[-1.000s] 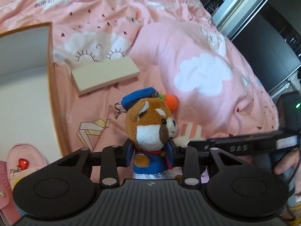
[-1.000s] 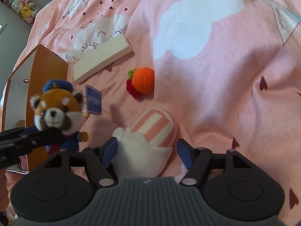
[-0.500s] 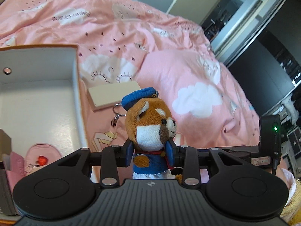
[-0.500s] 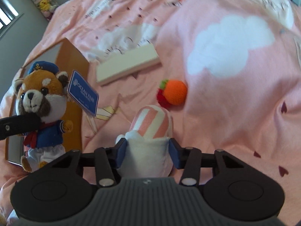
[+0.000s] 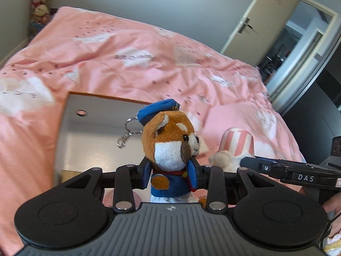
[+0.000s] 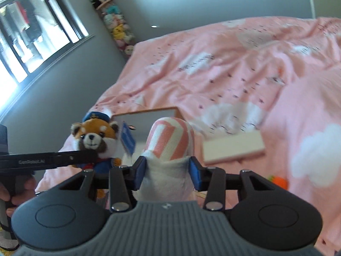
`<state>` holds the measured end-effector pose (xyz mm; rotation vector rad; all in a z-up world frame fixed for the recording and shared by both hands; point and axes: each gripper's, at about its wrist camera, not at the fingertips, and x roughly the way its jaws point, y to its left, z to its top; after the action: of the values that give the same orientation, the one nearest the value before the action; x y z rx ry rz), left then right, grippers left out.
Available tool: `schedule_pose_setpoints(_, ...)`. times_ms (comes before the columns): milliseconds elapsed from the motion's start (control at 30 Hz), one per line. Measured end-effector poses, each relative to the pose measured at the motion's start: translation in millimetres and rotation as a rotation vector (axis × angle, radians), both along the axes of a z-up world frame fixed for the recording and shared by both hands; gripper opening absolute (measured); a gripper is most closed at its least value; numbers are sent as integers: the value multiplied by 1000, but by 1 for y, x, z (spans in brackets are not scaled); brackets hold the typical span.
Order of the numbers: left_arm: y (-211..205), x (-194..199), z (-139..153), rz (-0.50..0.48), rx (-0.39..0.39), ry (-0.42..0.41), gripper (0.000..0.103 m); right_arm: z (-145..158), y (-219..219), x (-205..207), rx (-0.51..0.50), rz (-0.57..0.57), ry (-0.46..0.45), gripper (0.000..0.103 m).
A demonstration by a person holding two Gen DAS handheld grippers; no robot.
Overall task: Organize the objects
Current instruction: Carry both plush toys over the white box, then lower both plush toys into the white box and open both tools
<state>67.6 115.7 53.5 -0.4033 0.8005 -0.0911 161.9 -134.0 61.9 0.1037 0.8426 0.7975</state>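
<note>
Both grippers apparently lifted, right fingers closing on striped plush.

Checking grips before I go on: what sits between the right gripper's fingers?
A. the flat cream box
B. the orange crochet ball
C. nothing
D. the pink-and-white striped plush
D: the right gripper is closing on the pink-and-white striped plush, its pads against the white base.
</note>
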Motion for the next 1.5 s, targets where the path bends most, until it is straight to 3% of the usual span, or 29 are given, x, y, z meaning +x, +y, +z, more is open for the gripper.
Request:
schedule_pose_setpoints(267, 35, 20, -15, 58, -1, 38, 40, -16, 78, 24, -44, 146, 33, 46)
schedule_pose_setpoints(567, 57, 58, -73, 55, -15, 197, 40, -56, 129, 40, -225, 232, 19, 45)
schedule_pose_setpoints(700, 60, 68, -88, 52, 2, 247, 40, -70, 143, 52, -252, 252, 67, 45)
schedule_pose_setpoints(1000, 63, 84, -109, 20, 47, 343, 40, -95, 172, 62, -344, 241, 60, 43)
schedule_pose_setpoints(1200, 64, 86, -110, 4, 102, 370, 42, -99, 182, 58, -388, 245, -10, 43)
schedule_pose_setpoints(1500, 59, 90, -117, -23, 140, 377, 46, -92, 178, 55, -403, 305, -25, 42)
